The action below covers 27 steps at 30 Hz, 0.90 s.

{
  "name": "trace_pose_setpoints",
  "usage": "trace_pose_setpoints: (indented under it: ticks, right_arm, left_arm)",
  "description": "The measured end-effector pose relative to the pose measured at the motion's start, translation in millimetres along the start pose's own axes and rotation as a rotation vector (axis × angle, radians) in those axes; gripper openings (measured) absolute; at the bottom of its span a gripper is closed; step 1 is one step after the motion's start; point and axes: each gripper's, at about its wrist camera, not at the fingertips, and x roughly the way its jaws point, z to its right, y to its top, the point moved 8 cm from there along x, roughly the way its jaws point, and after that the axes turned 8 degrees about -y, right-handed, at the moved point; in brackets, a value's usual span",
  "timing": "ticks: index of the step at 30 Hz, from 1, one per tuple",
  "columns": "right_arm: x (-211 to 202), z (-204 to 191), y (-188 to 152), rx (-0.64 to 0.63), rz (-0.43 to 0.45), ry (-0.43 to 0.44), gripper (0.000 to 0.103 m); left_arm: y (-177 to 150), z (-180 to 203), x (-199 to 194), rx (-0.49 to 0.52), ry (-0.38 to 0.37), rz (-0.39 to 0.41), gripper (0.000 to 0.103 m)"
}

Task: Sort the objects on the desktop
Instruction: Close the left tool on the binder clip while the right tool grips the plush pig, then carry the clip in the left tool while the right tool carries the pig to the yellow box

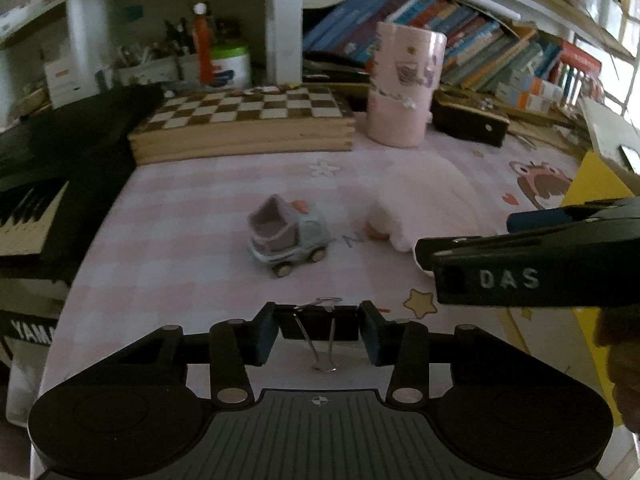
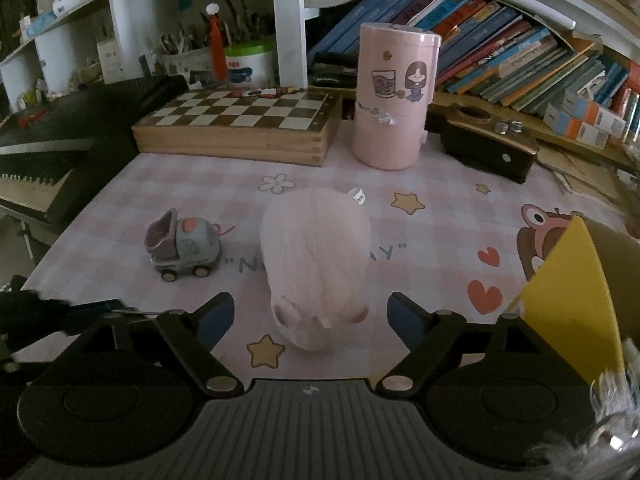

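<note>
Your left tongs [image 1: 319,330] are pinching the binder clip [image 1: 319,328] low over the tabletop [image 1: 180,216]; your right tongs [image 2: 310,316] stand spread around the plush [image 2: 316,260], not gripping. Pickup seems the step in hand. Next, judge: squeeze the plush, then carry both to the yellow box [image 2: 568,300].

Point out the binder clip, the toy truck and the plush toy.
binder clip [image 1: 319,328], left wrist view, on its black body between the pads.
toy truck [image 2: 185,246], right wrist view, on its grey cab side.
plush toy [image 2: 316,256], right wrist view, on the middle of its pink back.
</note>
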Motion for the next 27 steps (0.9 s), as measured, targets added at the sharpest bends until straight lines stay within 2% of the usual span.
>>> trace_pose_setpoints:
  ticks: [16,18,19,20,23,27]
  right_arm:
    - [45,-5,9,-0.036,-0.015,-0.035,0.085]
    - [49,-5,9,-0.032,-0.018,-0.030,0.082]
    - [51,-4,9,-0.029,-0.024,-0.024,0.074]
    - [52,-4,9,-0.028,-0.027,-0.020,0.058]
    - [48,-3,9,-0.019,-0.028,-0.016,0.053]
    - [32,0,9,-0.004,0.002,-0.014,0.052]
  left_arm:
    - [-3,-16,-20,-0.033,0.056,0.013,0.042]
    - [-3,-15,-21,-0.030,0.058,0.016,0.042]
    - [-2,-15,-22,-0.029,0.059,0.018,0.042]
    - [-2,-15,-23,-0.029,0.059,0.020,0.042]
    - [-1,-14,-27,-0.034,0.060,0.027,0.042]
    - [1,-12,-39,-0.031,0.053,0.058,0.042]
